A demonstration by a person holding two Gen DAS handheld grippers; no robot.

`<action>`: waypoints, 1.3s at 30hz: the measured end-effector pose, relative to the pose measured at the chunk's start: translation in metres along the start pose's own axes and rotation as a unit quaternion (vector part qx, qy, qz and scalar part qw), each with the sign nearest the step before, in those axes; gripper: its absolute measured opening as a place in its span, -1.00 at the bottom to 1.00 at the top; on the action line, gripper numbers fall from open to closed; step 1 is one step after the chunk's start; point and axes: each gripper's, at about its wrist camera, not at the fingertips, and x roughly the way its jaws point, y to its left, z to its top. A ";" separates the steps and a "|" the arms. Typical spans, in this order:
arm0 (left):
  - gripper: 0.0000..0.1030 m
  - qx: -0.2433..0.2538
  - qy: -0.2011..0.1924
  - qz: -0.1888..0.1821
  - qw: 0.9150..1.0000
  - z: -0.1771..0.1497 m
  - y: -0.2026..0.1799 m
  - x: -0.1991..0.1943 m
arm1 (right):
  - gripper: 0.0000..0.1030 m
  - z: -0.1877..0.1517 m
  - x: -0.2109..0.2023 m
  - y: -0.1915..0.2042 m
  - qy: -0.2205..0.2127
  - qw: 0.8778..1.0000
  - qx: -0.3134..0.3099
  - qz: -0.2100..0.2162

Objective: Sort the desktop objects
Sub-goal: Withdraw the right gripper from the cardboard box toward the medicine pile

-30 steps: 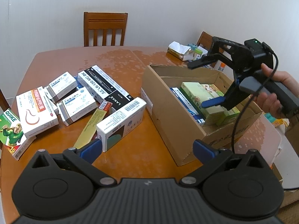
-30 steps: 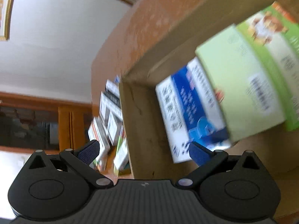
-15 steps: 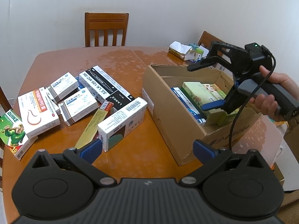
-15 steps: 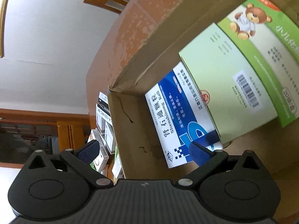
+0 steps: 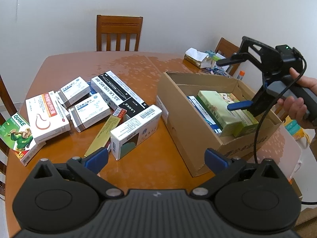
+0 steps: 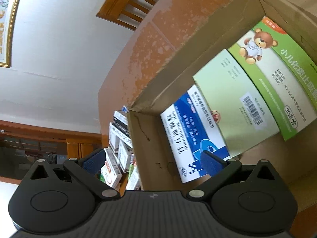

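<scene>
Right tongs (image 5: 234, 83): spread wide and empty, above the right side of the carton; I judge they have nothing to hold because the boxes under them already lie in place.
Left tongs (image 5: 156, 158): wide and empty too, low over the near edge of the desk (image 5: 138, 63), facing the loose pile.
Carton (image 5: 188, 127): open on top, so boxes can go in from above.
Inside the carton: a blue-white box (image 6: 195, 136), a pale green box (image 6: 235, 107) and a bear box (image 6: 277, 69), packed side by side to save room.
Unsorted boxes: left of the carton, among them the white barcode box (image 5: 134, 132) and the black LANKE box (image 5: 118, 93); the barcode box lies nearest the left tongs, a likely next pick.
</scene>
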 end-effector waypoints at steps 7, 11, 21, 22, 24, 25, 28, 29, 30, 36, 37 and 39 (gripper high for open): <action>0.99 -0.005 -0.001 0.003 1.000 -0.003 0.003 -0.004 | 1.00 -0.004 -0.022 0.016 -0.050 0.999 -0.021 -0.002; 0.99 -0.008 -0.002 0.004 1.000 -0.005 0.004 -0.006 | 1.00 -0.002 -0.044 0.012 -0.084 0.996 -0.021 -0.002; 0.99 0.010 0.001 -0.003 1.000 0.003 -0.025 0.008 | 1.00 0.009 -0.104 -0.032 -0.149 0.989 0.007 -0.016; 0.99 0.012 0.002 -0.003 1.000 0.004 -0.030 0.010 | 1.00 0.012 -0.107 -0.037 -0.153 0.988 0.010 -0.019; 0.99 0.011 0.002 0.002 1.000 0.003 -0.036 0.012 | 1.00 0.018 -0.114 -0.046 -0.160 0.987 0.015 -0.022; 0.99 0.010 0.003 0.005 1.000 0.003 -0.039 0.013 | 1.00 0.022 -0.117 -0.050 -0.162 0.986 0.016 -0.023; 0.99 0.006 0.004 0.015 1.000 0.002 -0.048 0.017 | 1.00 0.033 -0.121 -0.059 -0.157 0.987 0.014 -0.022; 0.99 0.004 0.005 0.019 1.000 0.002 -0.051 0.018 | 1.00 0.037 -0.119 -0.061 -0.152 0.988 0.011 -0.020; 0.99 0.003 0.005 0.022 1.000 0.001 -0.053 0.019 | 1.00 0.041 -0.116 -0.062 -0.146 0.989 0.008 -0.019; 0.99 -0.007 0.007 0.043 0.999 -0.001 -0.070 0.024 | 1.00 0.058 -0.096 -0.053 -0.104 0.994 -0.017 -0.005; 0.99 -0.012 0.007 0.049 0.999 -0.004 -0.069 0.019 | 1.00 0.061 -0.091 -0.050 -0.097 0.995 -0.021 -0.001; 0.99 -0.023 0.006 0.057 0.998 -0.008 -0.068 0.013 | 1.00 0.063 -0.083 -0.043 -0.087 0.996 -0.028 0.001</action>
